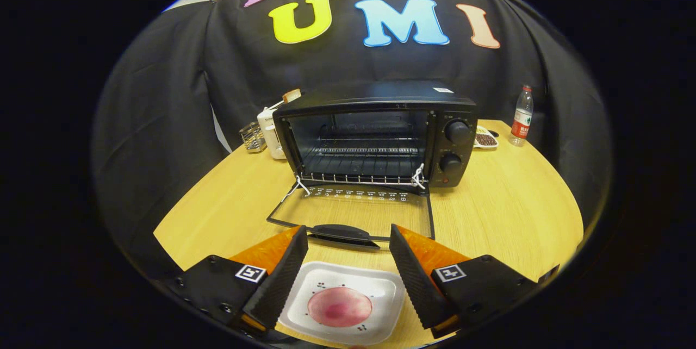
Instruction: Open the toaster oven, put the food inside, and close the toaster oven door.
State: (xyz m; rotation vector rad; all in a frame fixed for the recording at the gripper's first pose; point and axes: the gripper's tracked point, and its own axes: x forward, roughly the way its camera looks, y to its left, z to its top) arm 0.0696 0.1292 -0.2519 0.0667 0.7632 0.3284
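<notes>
Black toaster oven (pixel 375 137) sits mid-worktop (pixel 505 213), glass door (pixel 353 210) folded down flat. Fingers (pixel 283 278) spread wide above a white plate (pixel 342 303) of round pink food (pixel 340 307).

My claw (pixel 348 259) is spread wide, both fingers (pixel 280 278) angled forward and down, apart from each other, gripping nothing.

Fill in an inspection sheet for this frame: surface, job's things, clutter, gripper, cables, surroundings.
Surface: wooden table.
Job's things: toaster oven, its door folded down open, rack bare; pink food on a white plate between the fingers.
Clutter: water bottle, dish of dark bits, white appliance, small wire holder.
Gripper: gripper open, astride the plate, gripping nothing.
Cables: nothing seen.
Surroundings: black cloth wall.
</notes>
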